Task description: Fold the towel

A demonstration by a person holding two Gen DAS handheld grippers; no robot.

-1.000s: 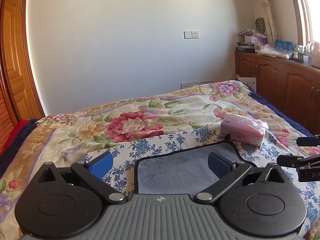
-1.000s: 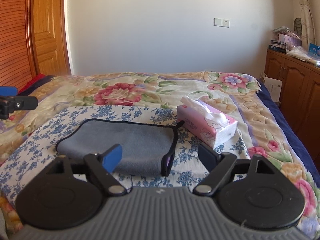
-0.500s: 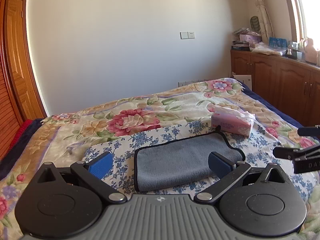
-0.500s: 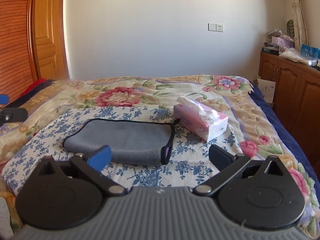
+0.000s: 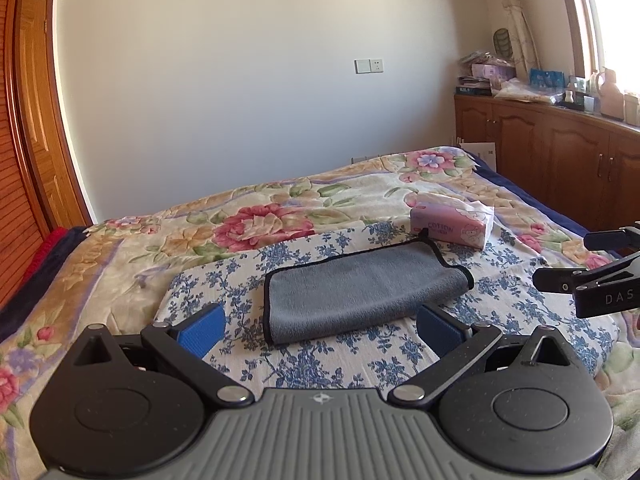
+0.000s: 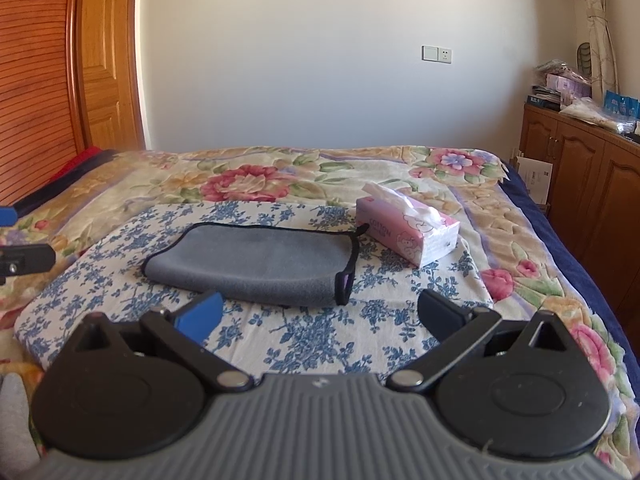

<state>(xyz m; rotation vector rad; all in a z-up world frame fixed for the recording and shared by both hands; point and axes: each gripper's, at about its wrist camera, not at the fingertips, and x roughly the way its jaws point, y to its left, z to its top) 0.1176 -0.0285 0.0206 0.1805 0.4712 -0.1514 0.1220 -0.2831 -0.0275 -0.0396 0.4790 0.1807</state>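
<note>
A grey towel with black trim [image 5: 360, 288] lies folded on a blue-flowered white cloth [image 5: 224, 284] on the bed; it also shows in the right wrist view [image 6: 260, 264]. My left gripper [image 5: 320, 328] is open and empty, held back from the towel's near edge. My right gripper [image 6: 316, 314] is open and empty, also short of the towel. The right gripper's tips show at the right edge of the left wrist view [image 5: 588, 264]. The left gripper's tip shows at the left edge of the right wrist view [image 6: 24, 260].
A pink tissue pack [image 5: 452, 220] lies just behind the towel's right end, also in the right wrist view [image 6: 408, 232]. The flowered bedspread [image 5: 260, 224] covers the bed. Wooden cabinets [image 5: 560, 152] stand at the right, a wooden door [image 6: 104, 80] at the left.
Both grippers have pulled back and up from the towel, so it now looks smaller and farther away. Both stay open and empty.
</note>
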